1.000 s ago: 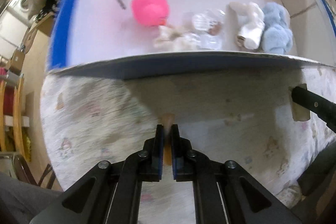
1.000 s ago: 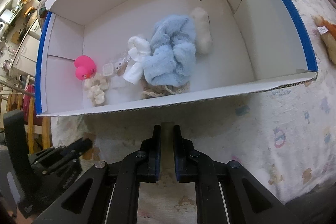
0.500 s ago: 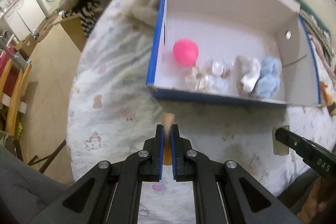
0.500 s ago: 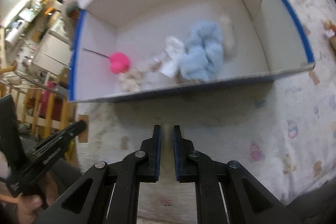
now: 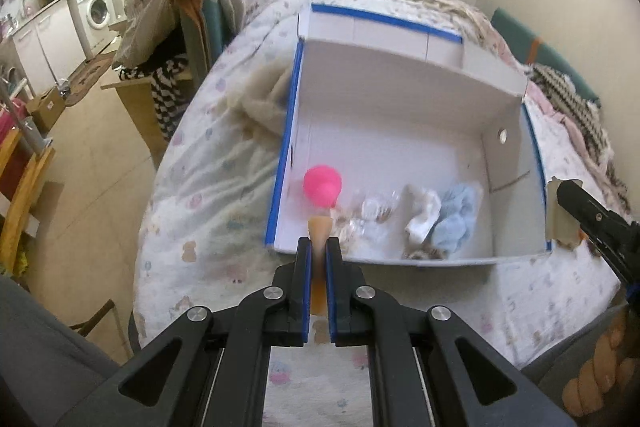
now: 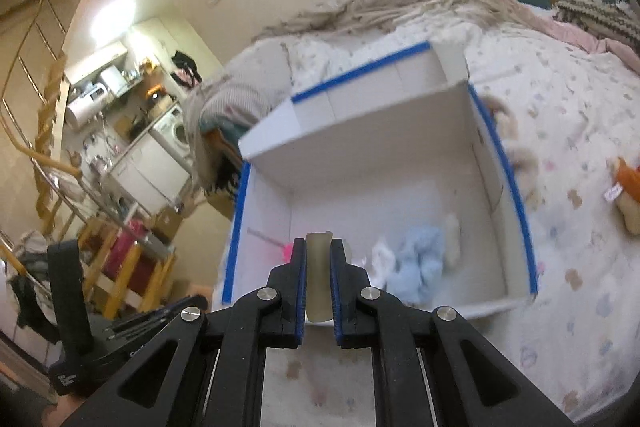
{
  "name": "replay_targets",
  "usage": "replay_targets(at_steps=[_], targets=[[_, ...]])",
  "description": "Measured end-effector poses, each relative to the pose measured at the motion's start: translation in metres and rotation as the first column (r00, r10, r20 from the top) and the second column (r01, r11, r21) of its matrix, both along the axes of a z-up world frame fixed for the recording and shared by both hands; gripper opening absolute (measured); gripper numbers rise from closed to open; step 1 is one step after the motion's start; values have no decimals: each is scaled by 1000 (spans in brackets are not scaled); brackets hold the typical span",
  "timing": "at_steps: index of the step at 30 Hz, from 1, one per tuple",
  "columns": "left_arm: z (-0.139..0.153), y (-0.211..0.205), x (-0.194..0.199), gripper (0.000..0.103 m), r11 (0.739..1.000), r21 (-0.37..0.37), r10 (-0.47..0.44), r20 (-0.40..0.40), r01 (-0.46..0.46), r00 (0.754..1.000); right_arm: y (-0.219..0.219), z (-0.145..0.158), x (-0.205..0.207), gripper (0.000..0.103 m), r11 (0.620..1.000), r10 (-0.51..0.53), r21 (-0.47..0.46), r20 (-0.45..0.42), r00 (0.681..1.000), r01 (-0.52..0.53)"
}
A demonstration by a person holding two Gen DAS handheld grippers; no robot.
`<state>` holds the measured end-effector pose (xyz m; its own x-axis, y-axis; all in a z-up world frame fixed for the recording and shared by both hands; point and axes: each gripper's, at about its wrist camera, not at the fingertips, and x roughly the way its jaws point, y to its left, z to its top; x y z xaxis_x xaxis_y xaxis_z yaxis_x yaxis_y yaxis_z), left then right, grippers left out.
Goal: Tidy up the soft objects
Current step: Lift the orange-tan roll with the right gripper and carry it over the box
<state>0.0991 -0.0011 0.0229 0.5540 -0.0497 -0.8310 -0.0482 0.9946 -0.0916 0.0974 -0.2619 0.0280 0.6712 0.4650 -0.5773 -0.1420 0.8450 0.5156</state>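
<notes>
Left wrist view looks down into the white cardboard box (image 5: 400, 131) with blue-taped edges, sitting on the printed bedspread (image 5: 208, 187). The left gripper (image 5: 319, 247) has its jaws nearly together on a thin tan strip (image 5: 319, 227). Inside the box, along the near wall, this view shows four soft things: one pink toy (image 5: 322, 185) at 12 o'clock from the fingertips, one clear crinkly bundle (image 5: 372, 211) at 1 o'clock, one white plush (image 5: 424, 217) and one pale blue plush (image 5: 458, 219) at 2 o'clock. The right gripper's tip enters at 3 o'clock.

The right wrist view is blurred. The right gripper (image 6: 319, 255) is closed to a narrow gap on a pale greenish-white strip (image 6: 319, 279); its fingers hide most of the pink toy (image 6: 286, 251). It shows the blue plush (image 6: 420, 259) and white plush (image 6: 383, 255), plus a cream plush (image 6: 453, 239) beyond them that the left view does not show. Only here appears an orange-and-tan stuffed toy (image 6: 626, 191) on the bedspread at 3 o'clock, outside the box.
</notes>
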Motion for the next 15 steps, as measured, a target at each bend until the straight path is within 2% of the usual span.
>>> replay_targets(at_steps=[5, 8, 13, 15], targets=[[15, -3, 25, 6, 1000, 8, 3, 29, -3, 1000, -12, 12, 25, 12, 1000, -17, -17, 26, 1000, 17], [18, -6, 42, 6, 1000, 11, -4, 31, 3, 1000, -18, 10, 39, 12, 999, -23, -37, 18, 1000, 24], [6, -22, 77, 6, 997, 51, -54, 15, 53, 998, -19, -18, 65, 12, 996, -17, -93, -47, 999, 13], [-5, -28, 88, 6, 996, 47, -71, -6, 71, 997, -20, -38, 70, 12, 994, -28, -105, -106, 994, 16]])
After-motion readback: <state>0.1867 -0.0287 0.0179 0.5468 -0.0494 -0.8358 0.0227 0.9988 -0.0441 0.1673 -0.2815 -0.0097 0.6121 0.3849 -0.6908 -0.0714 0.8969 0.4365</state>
